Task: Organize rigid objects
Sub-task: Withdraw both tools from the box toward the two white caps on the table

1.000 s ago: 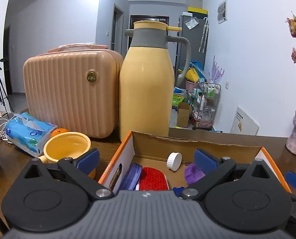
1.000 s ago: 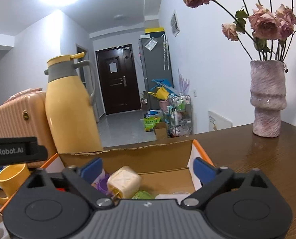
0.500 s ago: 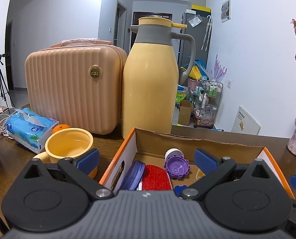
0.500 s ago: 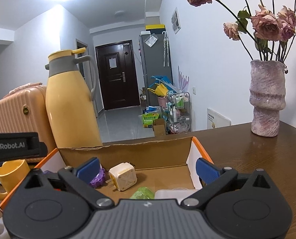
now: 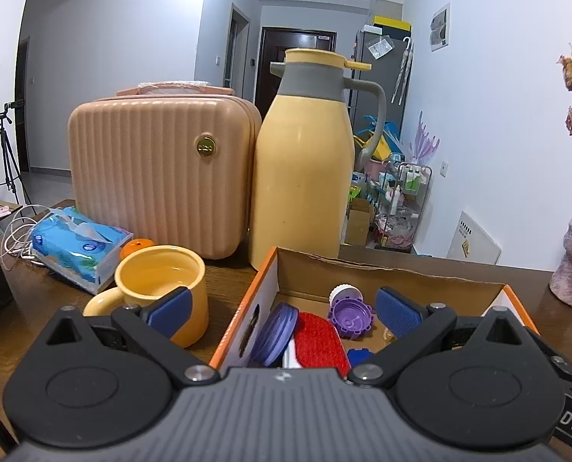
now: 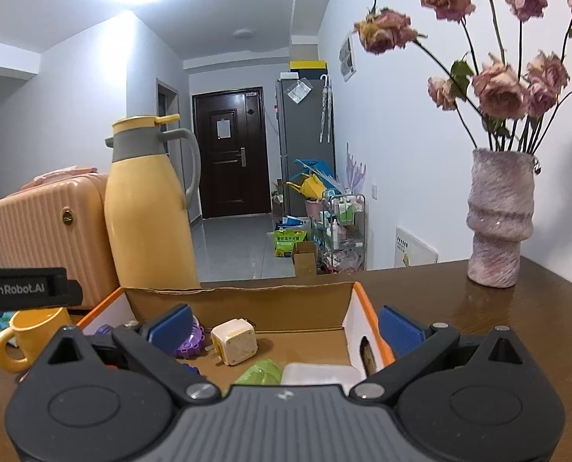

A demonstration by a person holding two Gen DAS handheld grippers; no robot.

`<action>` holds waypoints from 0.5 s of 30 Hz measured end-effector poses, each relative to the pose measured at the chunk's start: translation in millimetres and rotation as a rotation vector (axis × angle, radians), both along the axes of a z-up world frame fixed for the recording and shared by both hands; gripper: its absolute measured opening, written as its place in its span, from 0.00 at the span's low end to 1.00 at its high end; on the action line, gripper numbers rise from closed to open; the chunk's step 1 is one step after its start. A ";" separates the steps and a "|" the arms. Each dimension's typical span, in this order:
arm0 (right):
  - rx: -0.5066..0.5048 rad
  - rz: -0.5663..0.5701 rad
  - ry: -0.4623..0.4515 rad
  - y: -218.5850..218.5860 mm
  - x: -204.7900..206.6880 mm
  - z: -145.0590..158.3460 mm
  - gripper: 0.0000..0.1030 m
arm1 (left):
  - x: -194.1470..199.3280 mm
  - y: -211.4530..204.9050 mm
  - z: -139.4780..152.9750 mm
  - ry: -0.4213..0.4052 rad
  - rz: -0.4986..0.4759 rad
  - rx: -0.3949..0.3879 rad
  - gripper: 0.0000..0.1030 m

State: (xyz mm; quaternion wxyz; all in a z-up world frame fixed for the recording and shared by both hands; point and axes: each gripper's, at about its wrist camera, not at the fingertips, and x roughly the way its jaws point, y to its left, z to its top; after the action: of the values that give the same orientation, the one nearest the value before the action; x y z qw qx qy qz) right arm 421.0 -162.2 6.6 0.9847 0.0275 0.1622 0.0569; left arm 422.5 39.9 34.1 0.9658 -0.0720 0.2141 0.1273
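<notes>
A: Starting at the left, what does the left gripper (image 5: 282, 310) have in front of it?

B: Its jaws are spread wide and hold nothing. One blue pad hangs in front of the yellow mug (image 5: 162, 288); the other is over the cardboard box (image 5: 393, 275).

A: And the things to sort?

B: They lie inside the box: a blue lid (image 5: 274, 327) on edge against the left wall, a red brush (image 5: 318, 340) beside it, then a purple cap (image 5: 350, 317) with a white cap (image 5: 343, 293) just behind. From the right wrist view, a cream plug adapter (image 6: 235, 340) sits mid-floor, with a green piece (image 6: 260, 373) and a white tray (image 6: 320, 375) nearer the camera.

A: The right gripper (image 6: 282, 325)?

B: Also wide apart and empty, one pad over the box floor, the other outside the right wall.

A: So how would you go about the next pick?

B: My guess is the adapter or the purple cap comes next. Come straight down, keep both pads inside the walls, centre on the piece, and close on its flat sides. Mind the mug, which looks to hold liquid, and the vase (image 6: 501, 219) well off to the right
</notes>
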 end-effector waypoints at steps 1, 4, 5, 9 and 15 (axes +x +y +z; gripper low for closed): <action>-0.004 0.001 -0.004 -1.9 -5.5 1.7 1.00 | -4.7 -0.2 1.1 -0.002 -0.001 0.002 1.00; -0.010 0.008 -0.008 -8.0 -18.5 5.4 1.00 | -19.0 -1.4 3.6 -0.007 -0.006 0.007 1.00; -0.014 0.009 -0.009 -9.9 -22.4 7.0 1.00 | -23.3 -2.0 3.9 -0.006 -0.007 0.010 1.00; -0.025 0.016 -0.010 -17.2 -39.0 11.0 1.00 | -42.4 -5.1 5.6 -0.006 -0.014 0.020 1.00; -0.042 0.029 -0.011 -28.5 -68.1 11.3 1.00 | -64.7 -11.5 5.7 0.001 -0.027 0.028 1.00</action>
State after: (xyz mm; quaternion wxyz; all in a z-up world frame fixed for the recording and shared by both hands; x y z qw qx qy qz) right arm 353.0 -190.7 18.0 0.9851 0.0042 0.1581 0.0678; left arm 357.8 28.4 39.8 0.9682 -0.0555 0.2140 0.1171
